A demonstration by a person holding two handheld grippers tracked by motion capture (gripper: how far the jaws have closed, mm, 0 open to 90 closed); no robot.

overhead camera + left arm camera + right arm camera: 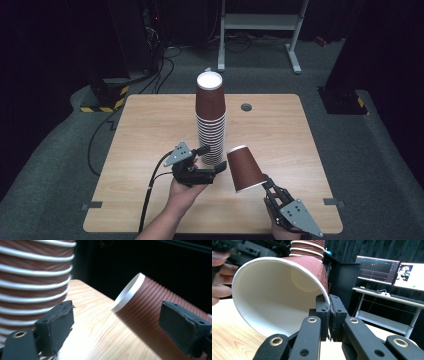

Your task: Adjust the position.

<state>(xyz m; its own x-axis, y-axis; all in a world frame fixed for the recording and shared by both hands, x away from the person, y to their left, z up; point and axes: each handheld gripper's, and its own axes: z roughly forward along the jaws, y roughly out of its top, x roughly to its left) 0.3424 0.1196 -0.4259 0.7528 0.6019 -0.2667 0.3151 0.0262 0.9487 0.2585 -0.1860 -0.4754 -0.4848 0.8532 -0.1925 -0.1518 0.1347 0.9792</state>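
Observation:
A tall stack of upturned brown ribbed paper cups point(210, 120) stands mid-table; its white rims fill the left of the left gripper view point(32, 280). My right gripper point(266, 184) is shut on the rim of a single brown cup point(244, 168), held tilted above the table just right of the stack. In the right gripper view that cup point(279, 300) shows its white inside, with the jaws pinching its wall point(329, 308). My left gripper point(215, 159) is open at the foot of the stack, and the held cup point(152, 312) lies between and beyond its pads.
The wooden table point(150, 130) has a round grommet hole point(246, 107) behind the stack. A white frame stand point(260, 30) and cables are on the floor beyond. Monitors on a desk point(387, 267) appear in the right gripper view.

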